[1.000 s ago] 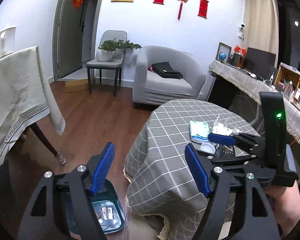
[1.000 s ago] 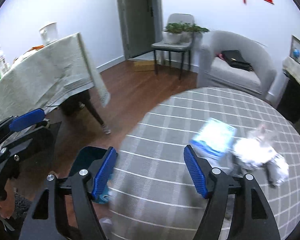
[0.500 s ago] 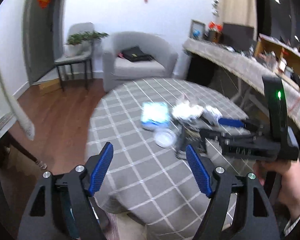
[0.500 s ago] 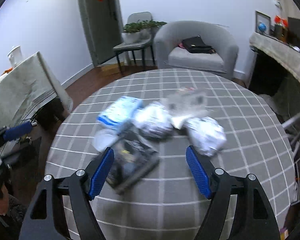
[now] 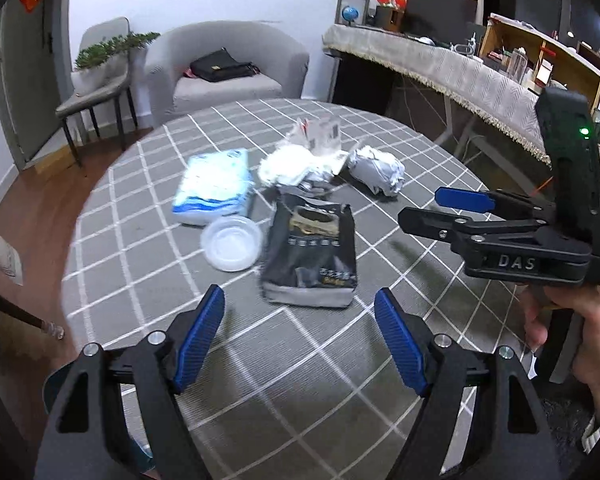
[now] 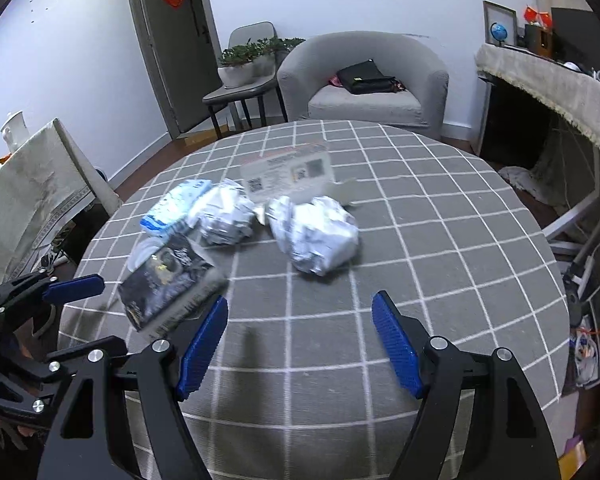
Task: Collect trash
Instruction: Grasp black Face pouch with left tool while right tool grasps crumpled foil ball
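- Left gripper spread wide, empty, hovering just short of the black bag.
- Right gripper likewise wide, empty, foil wad ahead.
- Lid, tissue pack beside the bag on the checked bench.
- Armchair beyond.

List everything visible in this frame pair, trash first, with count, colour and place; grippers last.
black snack bag: 1, black and grey, table front, lying flat
clear plastic lid: 1, translucent white, left of the bag
tissue pack: 1, blue and white, behind the lid
crumpled wrappers: 2, silvery white, table centre
clear labelled packet: 1, transparent, behind the wrappers
round table: 1, grey checked cloth
armchair: 1, grey, holding a black bag
left gripper: open, empty, above the table
right gripper: open, empty, above the table
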A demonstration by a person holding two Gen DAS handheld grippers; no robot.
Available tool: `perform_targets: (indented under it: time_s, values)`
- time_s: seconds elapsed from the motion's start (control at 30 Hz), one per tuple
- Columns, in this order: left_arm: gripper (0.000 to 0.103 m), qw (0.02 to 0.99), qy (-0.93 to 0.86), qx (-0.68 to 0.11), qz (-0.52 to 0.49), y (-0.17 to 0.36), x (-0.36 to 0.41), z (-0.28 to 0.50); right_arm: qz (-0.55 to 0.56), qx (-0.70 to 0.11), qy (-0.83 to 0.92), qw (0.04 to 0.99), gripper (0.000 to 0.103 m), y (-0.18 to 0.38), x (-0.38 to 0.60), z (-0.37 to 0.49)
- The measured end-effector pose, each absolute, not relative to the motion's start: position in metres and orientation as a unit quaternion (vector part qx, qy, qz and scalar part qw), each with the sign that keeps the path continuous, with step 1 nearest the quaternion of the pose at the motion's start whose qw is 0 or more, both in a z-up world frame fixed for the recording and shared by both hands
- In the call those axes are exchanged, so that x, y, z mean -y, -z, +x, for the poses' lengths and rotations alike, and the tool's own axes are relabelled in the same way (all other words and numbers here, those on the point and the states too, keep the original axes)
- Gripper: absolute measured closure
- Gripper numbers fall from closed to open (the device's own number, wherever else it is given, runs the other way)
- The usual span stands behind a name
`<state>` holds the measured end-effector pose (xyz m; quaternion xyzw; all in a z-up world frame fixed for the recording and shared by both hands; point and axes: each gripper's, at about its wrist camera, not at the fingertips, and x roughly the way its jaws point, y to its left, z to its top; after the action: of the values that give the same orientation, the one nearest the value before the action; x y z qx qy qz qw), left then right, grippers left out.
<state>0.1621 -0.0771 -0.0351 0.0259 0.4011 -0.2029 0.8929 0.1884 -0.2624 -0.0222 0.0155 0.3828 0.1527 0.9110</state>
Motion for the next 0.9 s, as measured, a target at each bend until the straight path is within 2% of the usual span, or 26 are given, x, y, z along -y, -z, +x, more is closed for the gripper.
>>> perform_targets:
  time_s: [0.23, 0.6, 0.67, 0.8, 0.9]
  values:
    - [0.023, 0.892, 0.185, -0.411, 0.031, 0.046, 0.086, 0.177, 0.033, -0.393, -0.172, 0.903, 0.027, 0.027, 0.276, 0.190]
    - [0.024, 0.895, 0.181, -0.407, 0.029, 0.046, 0.090, 0.188, -0.002, -0.408, -0.181, 0.895, 0.027, 0.025, 0.263, 0.204]
    - [0.027, 0.894, 0.185, -0.406, 0.036, 0.045, 0.094, 0.187, 0.002, -0.407, -0.179, 0.896, 0.027, 0.021, 0.264, 0.209]
    - [0.045, 0.896, 0.178, -0.401, 0.061, 0.046, 0.097, 0.183, 0.000, -0.402, -0.175, 0.899, 0.027, 0.014, 0.265, 0.223]
    - [0.048, 0.896, 0.182, -0.402, 0.045, 0.045, 0.092, 0.182, 0.004, -0.406, -0.176, 0.897, 0.027, 0.015, 0.264, 0.234]
